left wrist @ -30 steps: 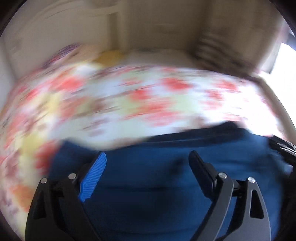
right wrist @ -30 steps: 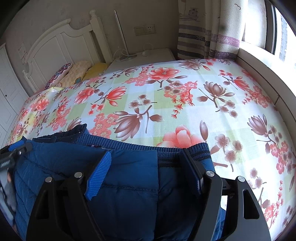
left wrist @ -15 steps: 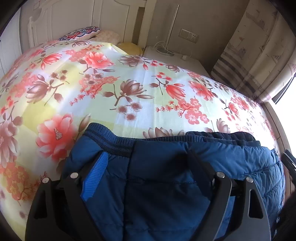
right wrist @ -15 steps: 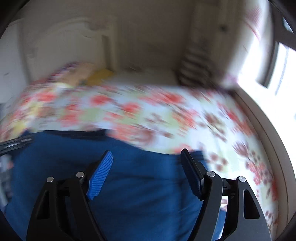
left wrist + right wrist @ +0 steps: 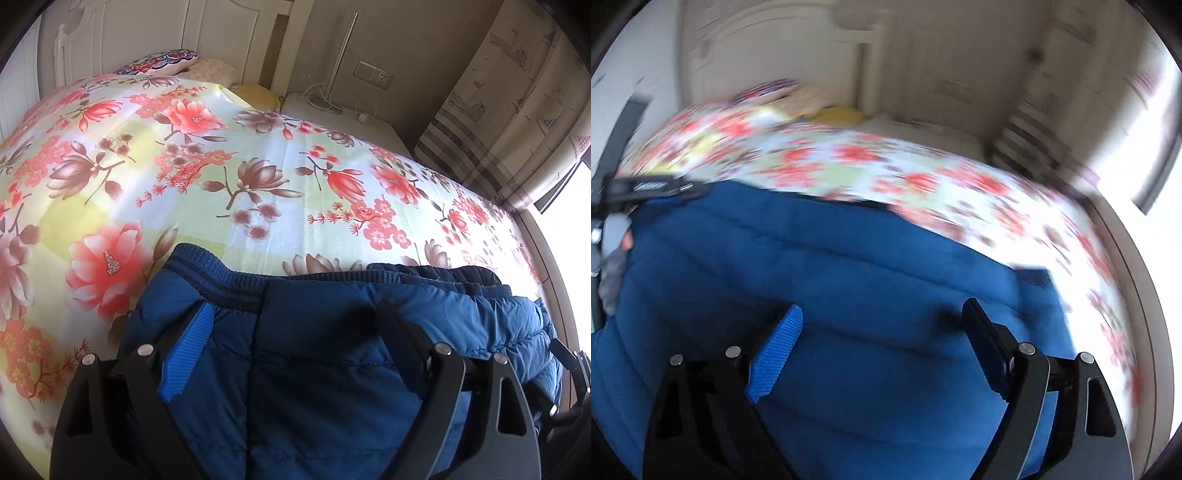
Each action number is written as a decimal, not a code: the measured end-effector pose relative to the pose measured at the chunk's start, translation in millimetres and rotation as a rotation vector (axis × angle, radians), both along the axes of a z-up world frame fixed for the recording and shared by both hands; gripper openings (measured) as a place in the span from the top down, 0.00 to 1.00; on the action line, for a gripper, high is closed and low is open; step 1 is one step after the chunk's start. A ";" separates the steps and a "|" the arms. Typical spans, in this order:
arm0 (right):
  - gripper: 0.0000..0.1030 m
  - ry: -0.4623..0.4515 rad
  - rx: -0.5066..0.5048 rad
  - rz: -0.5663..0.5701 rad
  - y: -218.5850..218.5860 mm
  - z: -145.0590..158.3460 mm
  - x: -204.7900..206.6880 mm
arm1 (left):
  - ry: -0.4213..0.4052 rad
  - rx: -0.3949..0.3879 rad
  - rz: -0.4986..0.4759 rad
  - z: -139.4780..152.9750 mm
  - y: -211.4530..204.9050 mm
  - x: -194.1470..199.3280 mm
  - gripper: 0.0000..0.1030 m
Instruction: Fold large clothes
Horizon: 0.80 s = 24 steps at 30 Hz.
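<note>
Both tools spread over the blue padded jacket (image 5: 332, 369) on the bed (image 5: 258, 166) — pinch the ribbed hem (image 5: 221, 280) evenly, fold straight.

We can find no words or numbers that we can read. In the right wrist view there is a small pale mark on the black bar of the left gripper (image 5: 646, 186), but the picture is too blurry for us to make out any letters. In the left wrist view the curtain (image 5: 517, 92) has little drawings on it, like boats and houses, and no writing that we can tell. The wall socket (image 5: 373, 75) shows no label.
</note>
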State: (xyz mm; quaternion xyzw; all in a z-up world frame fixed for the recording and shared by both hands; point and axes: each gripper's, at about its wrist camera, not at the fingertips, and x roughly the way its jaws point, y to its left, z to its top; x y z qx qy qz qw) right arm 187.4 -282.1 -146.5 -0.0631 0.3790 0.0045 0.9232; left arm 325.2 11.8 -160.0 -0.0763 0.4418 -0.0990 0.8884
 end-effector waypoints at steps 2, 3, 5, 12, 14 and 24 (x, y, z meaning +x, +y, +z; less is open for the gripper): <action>0.23 0.020 0.049 -0.081 -37.5 -6.6 -7.2 | 0.001 0.004 -0.001 0.4 0.4 0.0 0.14; 0.23 0.025 0.094 -0.102 -54.9 -10.5 -9.5 | 0.001 0.007 -0.001 0.4 0.1 -0.2 0.13; 0.23 0.031 0.194 -0.123 -79.5 -16.1 -13.3 | -0.002 0.016 -0.001 1.2 -0.3 -0.8 0.13; 0.23 -0.091 0.056 -0.059 -40.3 14.0 -39.4 | -0.083 0.119 0.053 32.5 -18.7 -36.8 0.13; 0.22 -0.111 0.036 0.013 -18.9 23.5 -51.8 | -0.133 0.105 -0.028 49.6 -40.8 -64.9 0.13; 0.17 0.001 -0.031 0.148 24.5 -13.5 -36.6 | -0.106 0.260 -0.198 -0.3 -102.0 -93.8 0.02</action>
